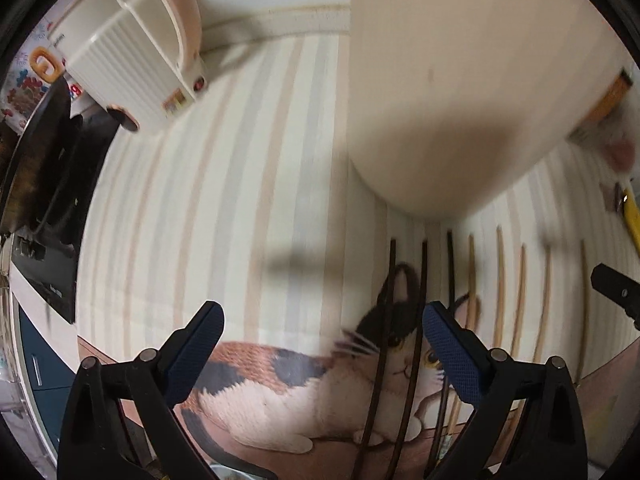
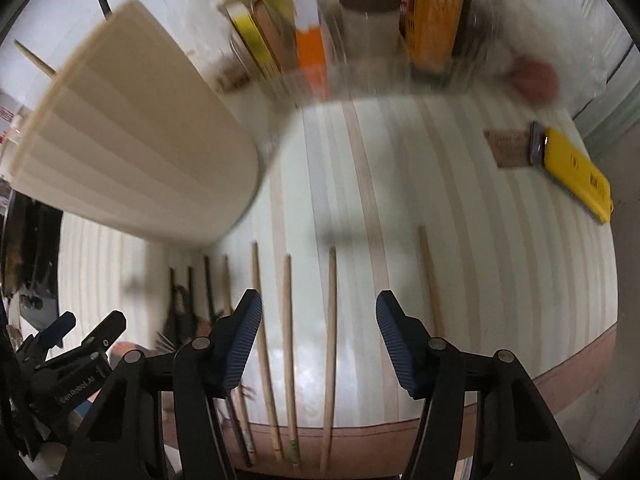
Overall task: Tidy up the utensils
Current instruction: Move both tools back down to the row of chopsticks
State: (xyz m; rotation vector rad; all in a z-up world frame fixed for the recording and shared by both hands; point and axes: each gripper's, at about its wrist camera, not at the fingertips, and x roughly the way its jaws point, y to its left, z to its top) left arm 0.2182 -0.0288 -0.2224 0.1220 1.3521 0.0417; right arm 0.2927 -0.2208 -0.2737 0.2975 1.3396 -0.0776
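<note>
Several chopsticks lie side by side on a striped mat with a cat picture. Three dark chopsticks (image 1: 416, 344) lie over the cat's face, and several light wooden chopsticks (image 2: 331, 336) lie to their right. A tall cream holder cup (image 1: 452, 92) stands just behind them; it also shows in the right wrist view (image 2: 136, 140) with one stick poking out of its top. My left gripper (image 1: 320, 344) is open and empty, low over the cat picture. My right gripper (image 2: 318, 336) is open and empty, straddling the wooden chopsticks.
A white and pink ribbed appliance (image 1: 132, 48) stands at the back left, a black stove (image 1: 44, 184) beyond the mat's left edge. A yellow lighter (image 2: 576, 172) lies at right. Boxes and jars (image 2: 360, 24) crowd the back edge.
</note>
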